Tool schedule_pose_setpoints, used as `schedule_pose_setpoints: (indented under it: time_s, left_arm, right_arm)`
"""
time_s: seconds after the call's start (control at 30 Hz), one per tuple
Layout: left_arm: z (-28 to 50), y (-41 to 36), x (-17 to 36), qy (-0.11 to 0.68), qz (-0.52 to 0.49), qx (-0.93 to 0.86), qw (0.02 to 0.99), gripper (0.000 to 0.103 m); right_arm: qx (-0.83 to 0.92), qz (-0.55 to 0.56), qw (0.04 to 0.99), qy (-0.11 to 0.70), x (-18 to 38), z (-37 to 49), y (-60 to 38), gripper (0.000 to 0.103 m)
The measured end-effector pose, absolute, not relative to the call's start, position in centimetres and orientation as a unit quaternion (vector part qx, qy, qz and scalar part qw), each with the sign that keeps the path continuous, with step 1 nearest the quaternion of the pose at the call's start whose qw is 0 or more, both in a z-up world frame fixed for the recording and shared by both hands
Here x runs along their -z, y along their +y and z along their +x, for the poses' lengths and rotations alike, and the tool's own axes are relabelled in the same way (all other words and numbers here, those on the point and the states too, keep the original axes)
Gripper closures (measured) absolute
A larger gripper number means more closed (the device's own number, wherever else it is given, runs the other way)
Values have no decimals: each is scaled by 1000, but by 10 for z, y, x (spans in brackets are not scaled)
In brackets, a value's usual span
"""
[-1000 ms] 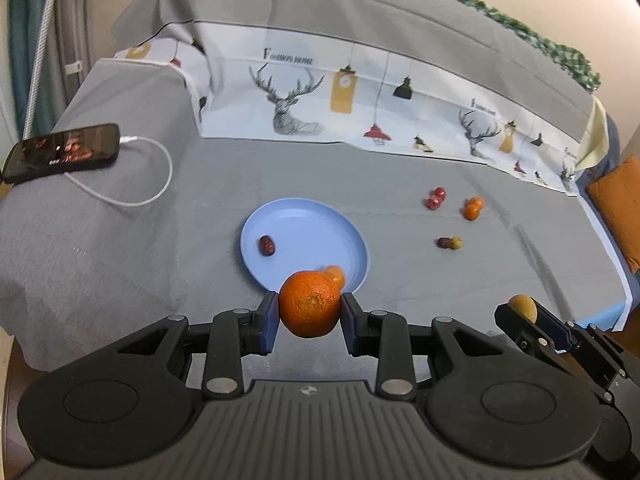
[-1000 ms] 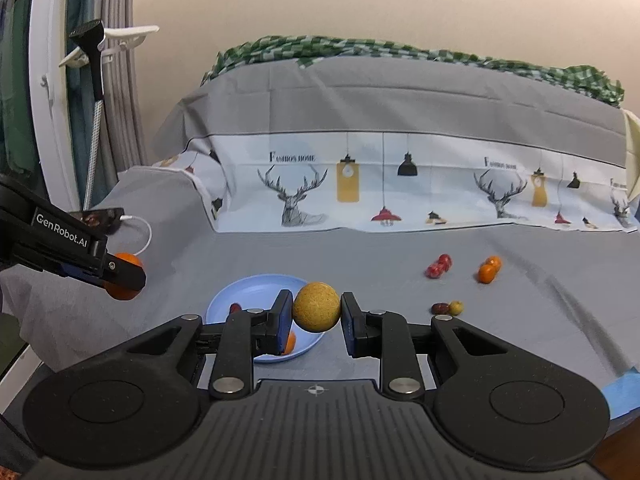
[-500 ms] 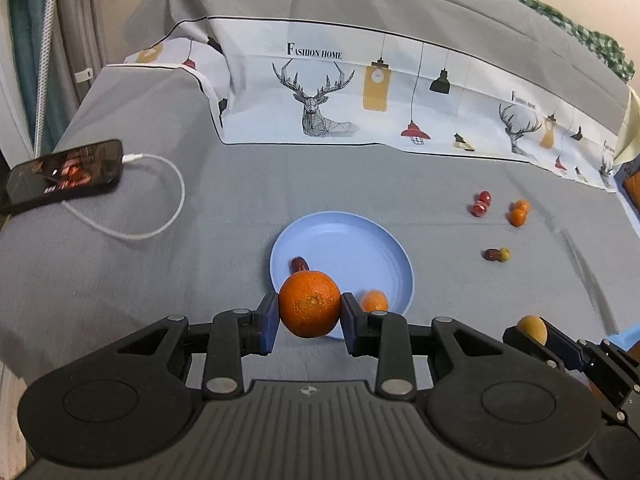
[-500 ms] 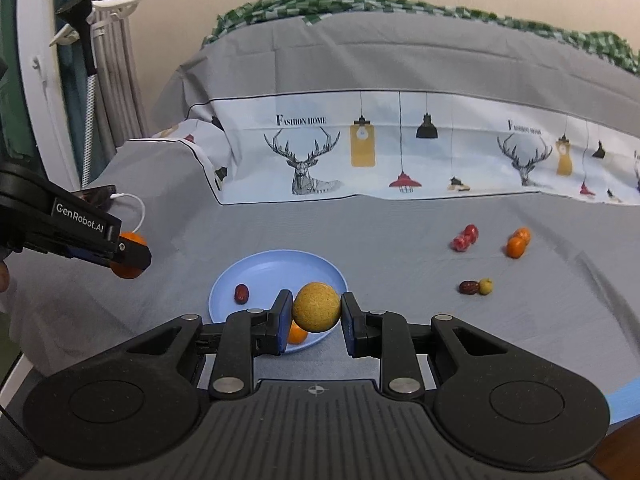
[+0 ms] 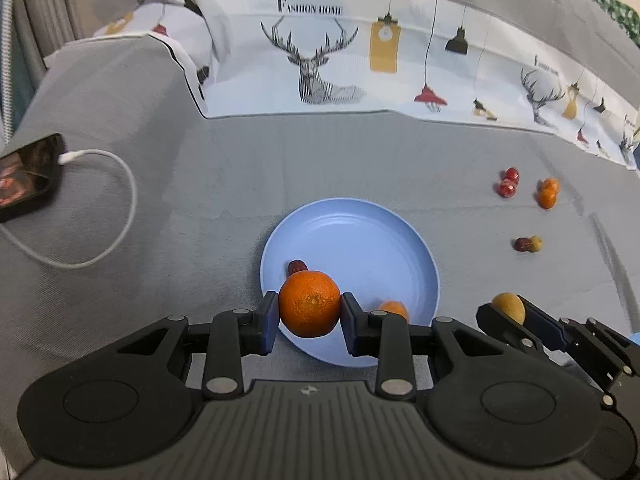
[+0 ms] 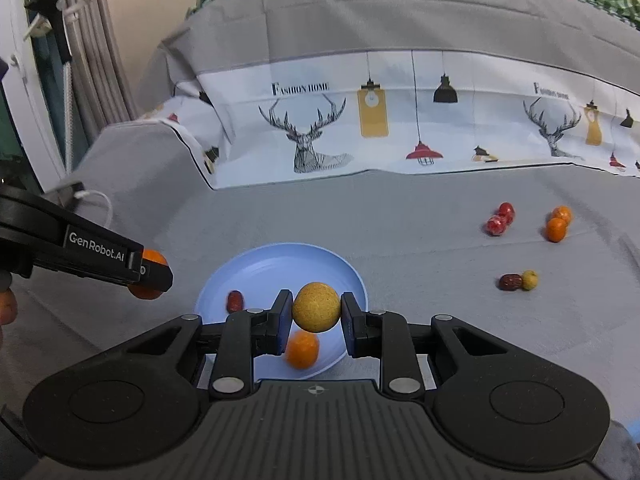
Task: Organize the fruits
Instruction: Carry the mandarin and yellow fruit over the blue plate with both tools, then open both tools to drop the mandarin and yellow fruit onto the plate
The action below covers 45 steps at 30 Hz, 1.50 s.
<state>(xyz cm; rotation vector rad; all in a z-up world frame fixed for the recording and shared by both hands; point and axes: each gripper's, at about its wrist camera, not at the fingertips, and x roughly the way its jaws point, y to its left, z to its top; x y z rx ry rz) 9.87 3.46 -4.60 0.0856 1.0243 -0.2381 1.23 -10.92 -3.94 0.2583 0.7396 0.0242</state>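
Note:
My left gripper [image 5: 309, 310] is shut on a big orange [image 5: 309, 304], held over the near left rim of the blue plate [image 5: 360, 240]. My right gripper [image 6: 316, 308] is shut on a round yellow-brown fruit [image 6: 316, 307] above the plate's [image 6: 280, 264] near side. In the plate lie a dark red date [image 5: 297, 267] and a small orange [image 5: 394, 309]; both also show in the right wrist view, the date [image 6: 235, 301] and the small orange [image 6: 303, 349]. Each gripper shows in the other's view, the right one [image 5: 510, 312] and the left one [image 6: 148, 274].
On the grey cloth to the right lie red fruits [image 5: 508, 182], two small oranges [image 5: 547, 192], and a date with a small yellow fruit [image 5: 528, 244]. A phone [image 5: 28, 178] with a white cable [image 5: 116, 216] lies at the left. A printed cloth [image 5: 360, 60] hangs behind.
Both grippers moved forward toward the plate with their fruits held. The plate now sits nearer and more central in both views.

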Motion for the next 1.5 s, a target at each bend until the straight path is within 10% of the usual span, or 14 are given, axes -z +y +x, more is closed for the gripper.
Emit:
schedule_pose_setpoints:
  time_s: [0.57, 0.73, 0.87, 1.5]
  left_arm:
    - [168, 12, 127, 524, 73, 125, 839, 65]
    - [173, 20, 126, 508, 49, 114, 852, 0]
    - [160, 33, 109, 508, 43, 104, 854, 0]
    - [2, 72, 5, 434, 14, 72, 898, 0]
  right_arm:
    - [-27, 91, 902, 422, 113, 84, -99, 76]
    - [-27, 89, 895, 436, 116, 97, -102, 61]
    - [-24, 91, 897, 432, 97, 78, -111, 18]
    - [-10, -8, 952, 305, -26, -86, -83, 1]
